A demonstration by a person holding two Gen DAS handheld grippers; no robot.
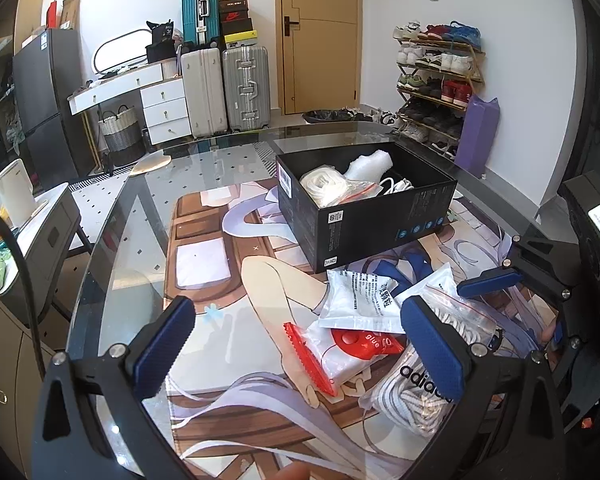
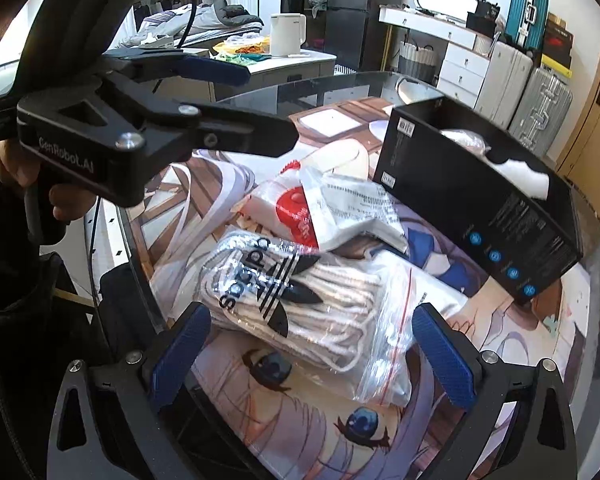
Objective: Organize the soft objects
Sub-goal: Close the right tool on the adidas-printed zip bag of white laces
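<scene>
Zip bag of white cord: lies flat on the printed mat, directly ahead of the right gripper, between its spread, empty fingers, long axis running across the gap. Left gripper: likewise wide apart and holding nothing, farther off beside the glue packet. Black box: beyond both tools, already partly filled.

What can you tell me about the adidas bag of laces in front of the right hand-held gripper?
The adidas bag is a clear plastic pouch printed with a black trefoil logo and lettering, stuffed with coiled white laces. It lies flat on the printed mat, overlapping a red-lined zip bag beside it. A white packet lies just beyond it. The open right hand-held gripper frames it without touching.
</scene>
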